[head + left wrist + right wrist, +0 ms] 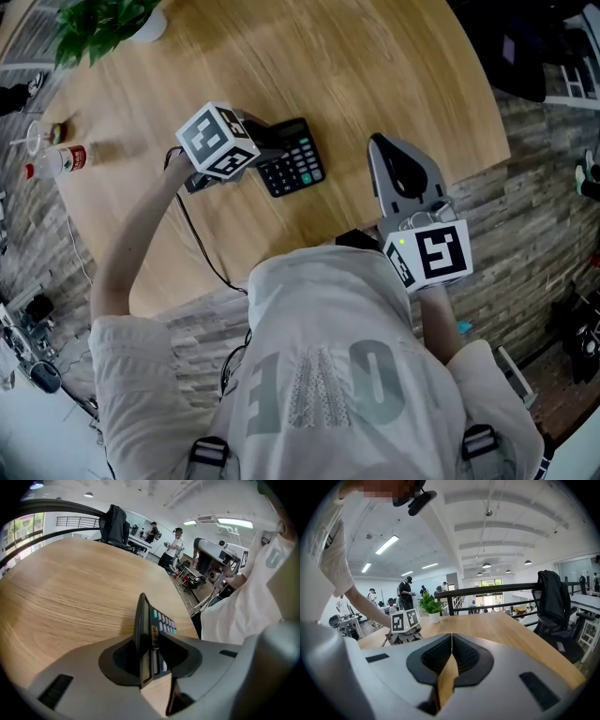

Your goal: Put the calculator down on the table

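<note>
The black calculator (292, 157) with teal keys lies low over the round wooden table (375, 75), near its middle. My left gripper (261, 150) is shut on the calculator's display end. In the left gripper view the calculator (145, 634) stands edge-on between the two jaws, its far end close to the tabletop (70, 602); I cannot tell whether it touches. My right gripper (398, 171) hovers at the table's near edge, to the right of the calculator, shut and holding nothing. Its jaws (451, 656) meet with no gap in the right gripper view.
A potted plant (103, 23) stands at the table's far left edge, also seen as the plant (429, 605). A bottle (58, 161) and small items sit on the left rim. A black office chair (553, 602) stands to the right. A cable (202, 248) trails off the near edge.
</note>
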The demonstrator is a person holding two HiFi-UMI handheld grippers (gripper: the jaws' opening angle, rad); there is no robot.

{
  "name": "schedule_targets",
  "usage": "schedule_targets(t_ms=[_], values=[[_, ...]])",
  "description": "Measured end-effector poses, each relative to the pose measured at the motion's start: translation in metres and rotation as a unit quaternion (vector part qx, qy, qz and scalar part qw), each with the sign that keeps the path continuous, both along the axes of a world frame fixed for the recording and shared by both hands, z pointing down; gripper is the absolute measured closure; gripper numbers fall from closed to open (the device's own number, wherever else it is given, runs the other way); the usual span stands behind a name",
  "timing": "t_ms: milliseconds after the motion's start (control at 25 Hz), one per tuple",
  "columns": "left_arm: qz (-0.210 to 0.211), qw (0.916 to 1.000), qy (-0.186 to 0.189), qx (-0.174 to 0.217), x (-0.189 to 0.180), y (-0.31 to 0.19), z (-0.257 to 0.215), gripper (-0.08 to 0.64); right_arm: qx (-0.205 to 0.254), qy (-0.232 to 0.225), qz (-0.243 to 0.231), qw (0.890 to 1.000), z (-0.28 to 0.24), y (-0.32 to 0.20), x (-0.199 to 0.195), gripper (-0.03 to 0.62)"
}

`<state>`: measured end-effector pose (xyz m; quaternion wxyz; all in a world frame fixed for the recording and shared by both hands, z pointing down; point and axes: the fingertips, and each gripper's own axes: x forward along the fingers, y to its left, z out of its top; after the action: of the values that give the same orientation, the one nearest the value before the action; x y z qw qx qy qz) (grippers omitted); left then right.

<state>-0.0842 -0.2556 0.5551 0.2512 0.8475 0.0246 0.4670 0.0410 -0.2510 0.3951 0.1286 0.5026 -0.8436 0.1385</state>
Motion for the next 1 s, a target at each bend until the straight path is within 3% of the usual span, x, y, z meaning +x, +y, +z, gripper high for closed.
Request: schedule_targets(t_ms=[360, 680, 800, 1000], values=[[-0.033, 0.9992, 0.015, 0.019, -0.003, -0.004, 0.005, 0.419, 0.006, 0.006, -0.021, 1.000, -0.002, -0.001, -0.007, 0.574], [-0.053, 0.9937, 0.002, 0.099, -0.008, -0.015, 0.011, 0.356, 0.016, 0.020, -0.039, 0.999, -0.007, 0.001, -0.012, 0.574], [-0.031, 0.9833, 0.001, 0.179, -0.007, -0.017, 0.006, 0.335, 0.017, 0.016, -0.043, 0.999, -0.008, 0.002, -0.012, 0.574], [-0.009, 0.9562, -0.012, 0.292, -0.004, -0.016, -0.003, 0.318, 0.018, 0.005, -0.048, 0.999, -0.008, 0.005, -0.014, 0.574]])
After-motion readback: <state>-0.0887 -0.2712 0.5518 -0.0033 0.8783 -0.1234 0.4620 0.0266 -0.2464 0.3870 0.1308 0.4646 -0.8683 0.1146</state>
